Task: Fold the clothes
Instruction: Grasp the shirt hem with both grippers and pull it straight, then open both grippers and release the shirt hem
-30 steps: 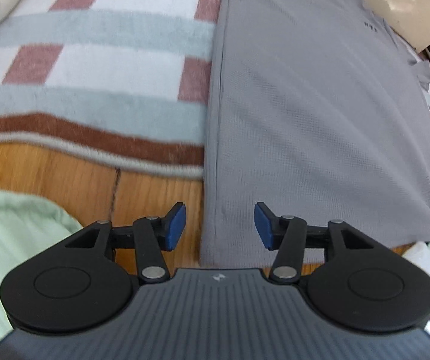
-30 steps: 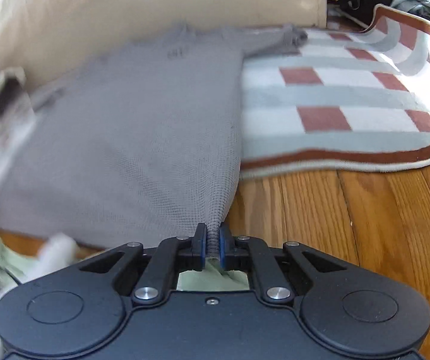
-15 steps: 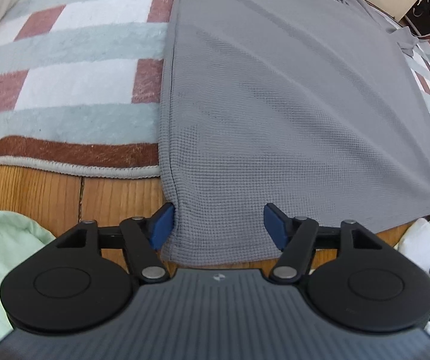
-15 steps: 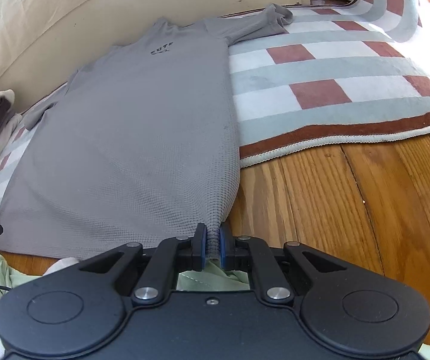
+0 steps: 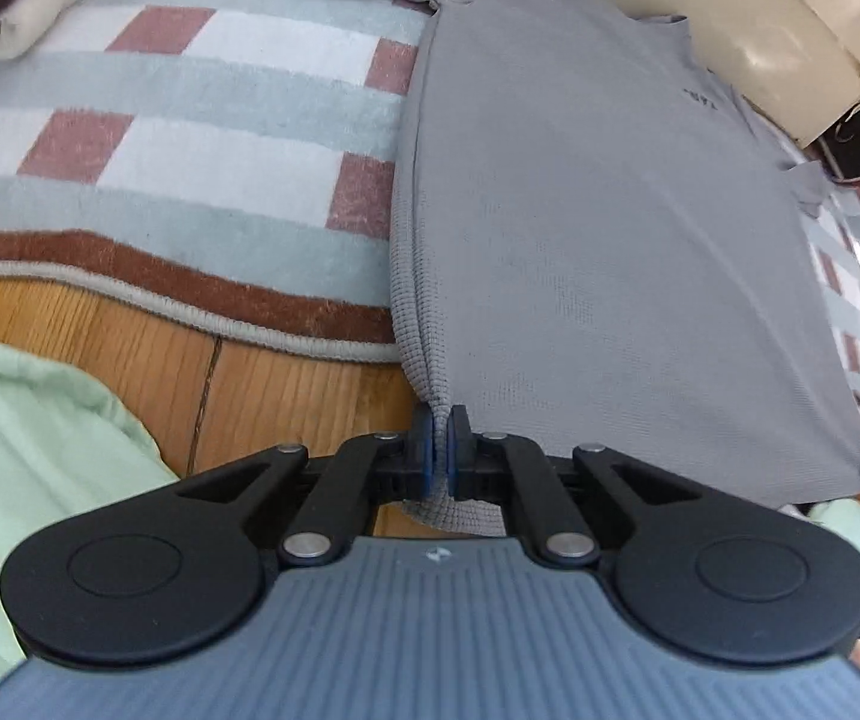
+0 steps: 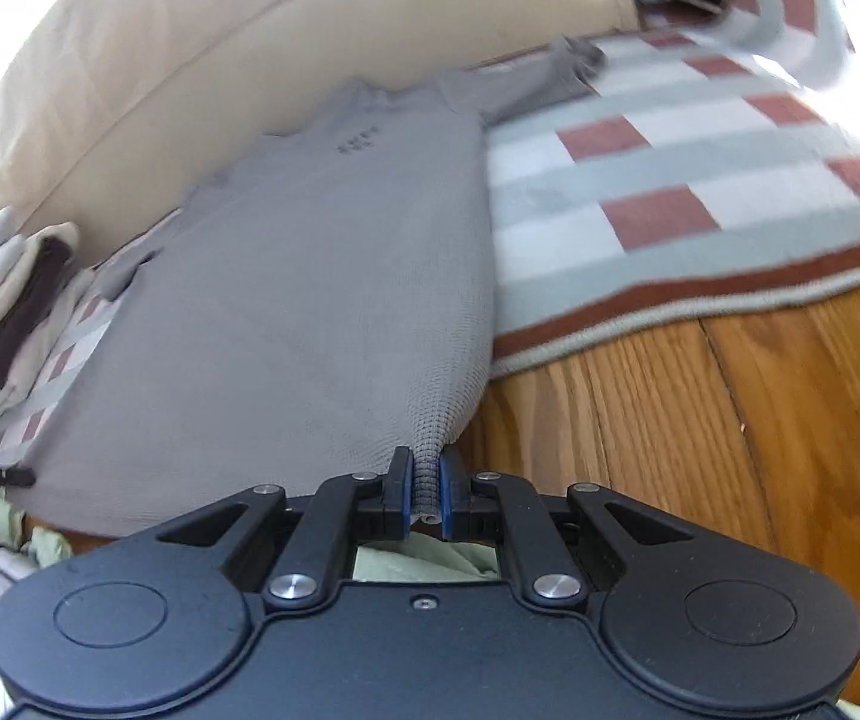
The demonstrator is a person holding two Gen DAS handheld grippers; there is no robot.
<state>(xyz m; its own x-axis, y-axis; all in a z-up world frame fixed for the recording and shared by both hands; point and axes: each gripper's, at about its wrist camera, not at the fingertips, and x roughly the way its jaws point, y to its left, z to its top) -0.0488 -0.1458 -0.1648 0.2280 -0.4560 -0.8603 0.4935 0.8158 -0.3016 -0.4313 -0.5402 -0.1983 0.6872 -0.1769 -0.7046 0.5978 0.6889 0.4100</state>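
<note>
A grey waffle-knit T-shirt (image 5: 598, 228) lies spread face up on a checked rug, its collar toward a cream sofa. My left gripper (image 5: 441, 420) is shut on the shirt's near left hem corner, and the fabric pulls up taut into the blue pads. In the right wrist view the same grey T-shirt (image 6: 310, 300) stretches away from my right gripper (image 6: 425, 468), which is shut on the near right hem corner. The bottom hem is lifted off the floor between both grips.
The checked rug (image 5: 178, 138) in grey, white and rust covers a wooden floor (image 6: 700, 420). A cream sofa (image 6: 190, 60) runs along the far side. A stack of folded clothes (image 6: 4, 306) sits by the sofa. A pale green garment (image 5: 28, 450) lies on the floor nearby.
My left gripper slid over the shirt's near left hem corner, shut on it and lifted it. The right gripper kept its grip on the other corner and turned slightly.
</note>
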